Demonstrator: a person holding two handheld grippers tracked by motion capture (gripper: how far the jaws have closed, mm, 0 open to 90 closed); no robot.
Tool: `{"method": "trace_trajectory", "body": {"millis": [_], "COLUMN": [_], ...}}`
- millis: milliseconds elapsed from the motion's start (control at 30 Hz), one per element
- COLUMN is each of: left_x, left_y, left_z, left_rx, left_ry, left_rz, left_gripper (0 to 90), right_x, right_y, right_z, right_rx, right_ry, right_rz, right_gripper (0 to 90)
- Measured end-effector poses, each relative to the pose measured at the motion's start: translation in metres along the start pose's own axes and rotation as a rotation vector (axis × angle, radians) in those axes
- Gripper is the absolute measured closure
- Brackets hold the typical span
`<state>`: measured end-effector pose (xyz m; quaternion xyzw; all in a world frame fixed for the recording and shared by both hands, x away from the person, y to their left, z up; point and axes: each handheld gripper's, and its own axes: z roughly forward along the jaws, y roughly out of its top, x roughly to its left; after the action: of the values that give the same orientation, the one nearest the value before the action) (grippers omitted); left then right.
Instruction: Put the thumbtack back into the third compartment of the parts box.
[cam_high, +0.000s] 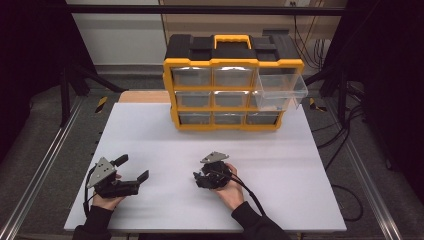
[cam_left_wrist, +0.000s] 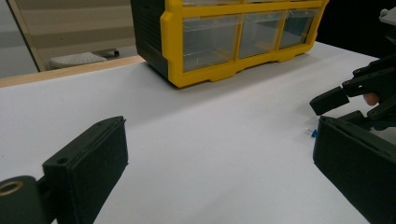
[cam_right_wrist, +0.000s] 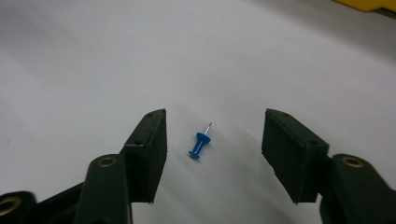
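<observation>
A small blue pushpin lies on its side on the white table, its metal point aimed away from the camera. My right gripper is lowered over it with a jaw on each side; the pads stand clear of the pin, so it is open. From above, the right gripper sits near the table's front centre, tipped down. My left gripper rests at the front left, open wide with nothing between its jaws. In the left gripper view, the right gripper and the pushpin appear at the right edge.
A yellow and black drawer cabinet with clear drawers stands at the back of the table. Its top right drawer is pulled out. Metal rails run along both sides of the table, and cables hang on the right.
</observation>
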<state>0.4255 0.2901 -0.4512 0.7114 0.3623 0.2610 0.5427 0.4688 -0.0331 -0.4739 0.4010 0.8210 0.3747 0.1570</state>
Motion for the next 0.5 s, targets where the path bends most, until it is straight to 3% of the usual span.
{"method": "trace_trajectory", "body": {"millis": [500], "left_x": [0.0004], "left_y": [-0.0001], "left_z": [0.0003], "left_rx": [0.001], "left_ry": [0.0], "left_rz": [0.001], "left_gripper": [2.9], "right_x": [0.0023], "right_y": [-0.0015], "right_z": [0.0045], "right_rx": [0.023], "right_ry": [0.012], "right_rz": [-0.014], "right_gripper": [65.8]}}
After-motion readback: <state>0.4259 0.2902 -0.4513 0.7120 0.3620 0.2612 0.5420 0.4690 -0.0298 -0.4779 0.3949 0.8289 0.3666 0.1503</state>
